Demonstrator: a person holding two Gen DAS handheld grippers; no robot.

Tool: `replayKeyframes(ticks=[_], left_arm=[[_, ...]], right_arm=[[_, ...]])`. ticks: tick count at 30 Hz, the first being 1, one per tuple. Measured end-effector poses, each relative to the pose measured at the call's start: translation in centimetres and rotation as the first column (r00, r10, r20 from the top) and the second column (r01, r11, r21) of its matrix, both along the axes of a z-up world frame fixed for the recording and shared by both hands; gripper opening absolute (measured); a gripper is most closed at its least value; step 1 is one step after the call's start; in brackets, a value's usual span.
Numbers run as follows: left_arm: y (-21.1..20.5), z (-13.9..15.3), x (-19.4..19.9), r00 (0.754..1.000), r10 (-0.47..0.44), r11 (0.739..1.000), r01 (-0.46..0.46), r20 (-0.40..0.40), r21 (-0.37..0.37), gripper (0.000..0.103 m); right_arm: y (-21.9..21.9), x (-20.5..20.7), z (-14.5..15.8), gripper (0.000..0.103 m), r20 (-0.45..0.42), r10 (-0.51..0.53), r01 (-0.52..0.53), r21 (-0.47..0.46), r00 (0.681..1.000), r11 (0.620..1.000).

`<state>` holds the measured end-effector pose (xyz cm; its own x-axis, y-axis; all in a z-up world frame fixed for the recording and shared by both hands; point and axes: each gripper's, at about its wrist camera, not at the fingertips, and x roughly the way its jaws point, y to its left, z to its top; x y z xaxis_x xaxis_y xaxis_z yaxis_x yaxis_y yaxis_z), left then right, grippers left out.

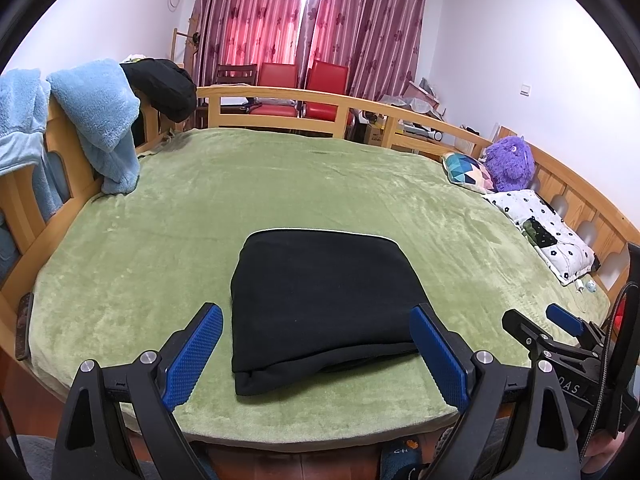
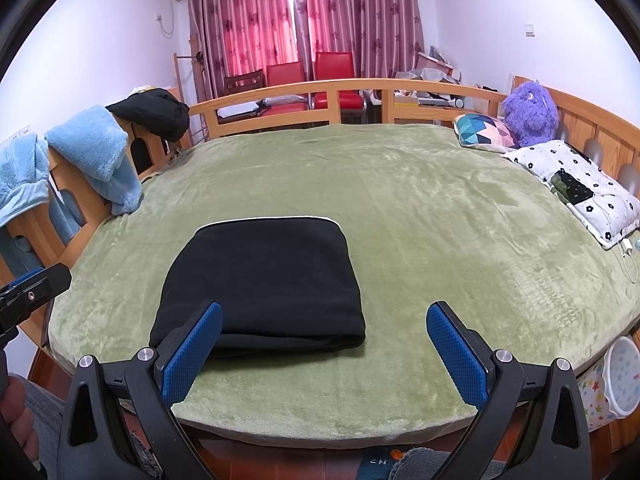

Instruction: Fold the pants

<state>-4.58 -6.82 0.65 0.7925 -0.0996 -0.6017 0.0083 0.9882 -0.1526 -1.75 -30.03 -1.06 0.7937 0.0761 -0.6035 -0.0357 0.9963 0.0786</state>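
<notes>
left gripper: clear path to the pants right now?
Probably yes. The left gripper is open, its fingers on either side of the folded pants' near edge, with only bare green blanket around. The right gripper stands off to the side.

L tool [image 1: 316,350] & R tool [image 2: 324,348]: agape, empty

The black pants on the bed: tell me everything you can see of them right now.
The pants are plain black, of soft matte cloth, folded into a thick, roughly square bundle with layered edges showing along the near side. A thin pale strip shows along the far edge. They lie flat on the green blanket near the bed's front edge. Both tongs, left and right, are open and hold nothing.
</notes>
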Motion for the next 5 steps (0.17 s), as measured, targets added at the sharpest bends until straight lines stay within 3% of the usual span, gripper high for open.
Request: replayKeyframes(ticks=[5], left_arm=[[-0.5,0.16,-0.19,1.0,-0.019,1.0,0.019,0.015,-0.006,0.095]], right_arm=[[-0.13,0.08,-0.02,0.101,-0.002,-0.001,0.001,-0.002,1.0,1.0]])
